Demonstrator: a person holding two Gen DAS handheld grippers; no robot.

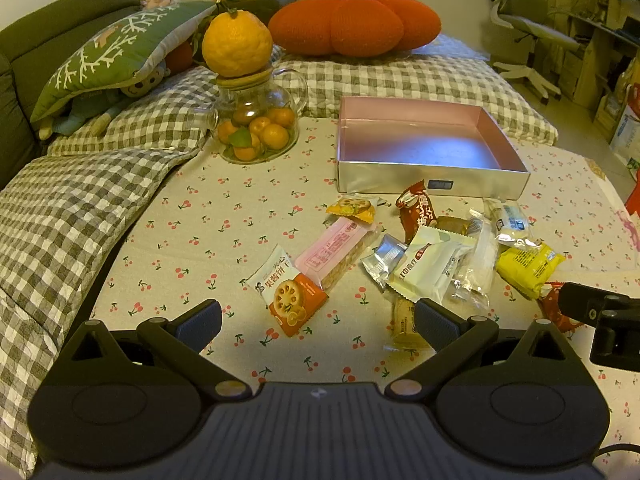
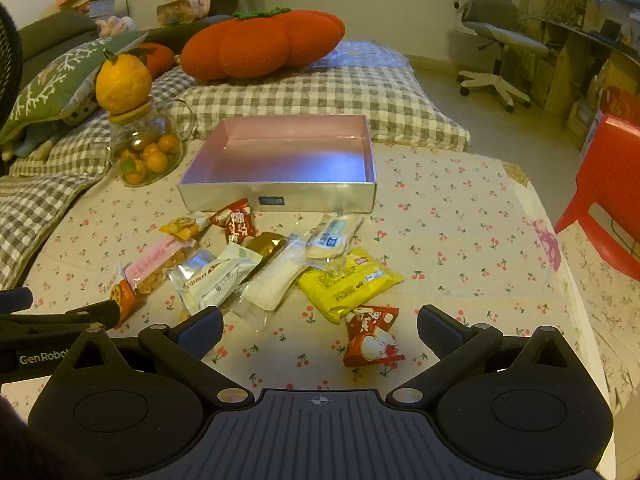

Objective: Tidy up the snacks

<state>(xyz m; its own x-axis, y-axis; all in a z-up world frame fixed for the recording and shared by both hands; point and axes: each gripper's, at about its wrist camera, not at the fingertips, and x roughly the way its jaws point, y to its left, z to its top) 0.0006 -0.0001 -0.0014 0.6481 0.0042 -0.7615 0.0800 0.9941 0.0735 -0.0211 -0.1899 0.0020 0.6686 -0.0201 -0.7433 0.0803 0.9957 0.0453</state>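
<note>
Both the left gripper [image 1: 318,320] and the right gripper [image 2: 320,326] hang spread wide and hold nothing above the cherry-print tablecloth [image 2: 460,240]. Wrapped snack packets [image 2: 280,268] lie scattered just before the shallow silver box with pink lining [image 2: 280,196], bare cloth to its right. Grey checked cushions [image 1: 60,220] border the left edge.

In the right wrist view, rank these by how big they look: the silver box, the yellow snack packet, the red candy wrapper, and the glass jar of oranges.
1. Silver box, clearly largest.
2. Yellow snack packet and glass jar of oranges: look alike, and the jar stands farther away, so unranked.
3. Red candy wrapper, smallest, though nearest the camera.
</note>
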